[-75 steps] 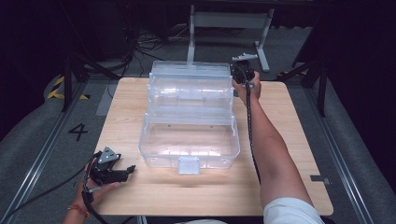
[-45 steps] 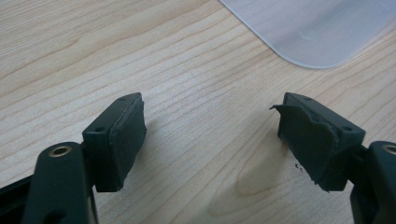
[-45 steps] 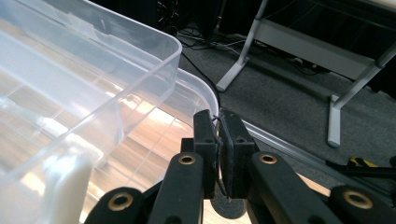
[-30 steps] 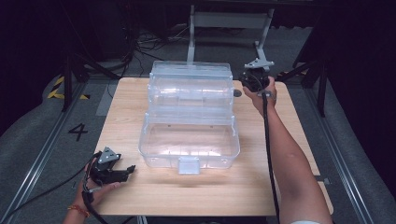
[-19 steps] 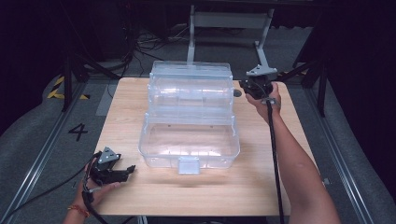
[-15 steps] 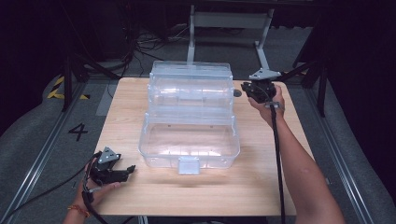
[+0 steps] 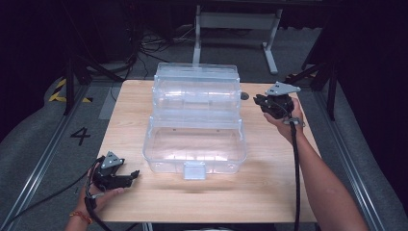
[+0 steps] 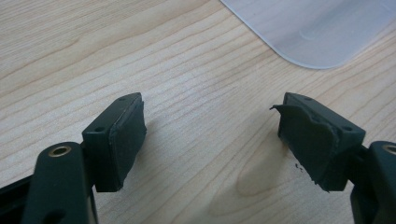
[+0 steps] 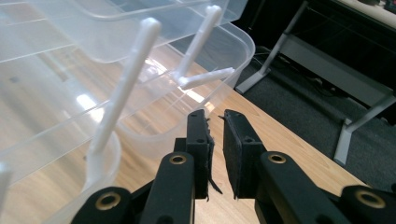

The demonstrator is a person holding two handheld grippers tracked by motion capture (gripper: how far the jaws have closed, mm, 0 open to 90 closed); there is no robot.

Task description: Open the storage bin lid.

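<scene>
- Two grippers are at work, and we see them well apart in the high view: the left gripper (image 7: 131, 175) low at the lower left of the frame, the right gripper (image 7: 260, 102) at the right of centre.
- We see the clear plastic box (image 7: 195, 120) in the middle of the wooden table (image 7: 269, 192), its upper trays stepped back toward the top of the frame and its latch (image 7: 194, 170) facing the bottom edge.
- In the left gripper view our jaws stand wide with bare wood between them; a corner of the box (image 8: 322, 32) sits at the upper right, apart from the pads.
- In the right gripper view our jaws are narrow, a slim gap with nothing in it, and they have just been opening a little; the box's white hinge arms (image 9: 123, 81) rise just beyond the tips, toward the upper left.
- We judge the right gripper (image 9: 215, 123) is free of the box side and close to it.
- Risk: a sideways drift toward the left of that view could knock a thin hinge arm and bend it or shift a tray.
- Risk: the box is light and slick, so a one-sided push may slide it across the table, since the left gripper (image 8: 210, 140) is not steadying it.
- Risk: the trailing cable (image 7: 294, 163) could snag on the table edge.
</scene>
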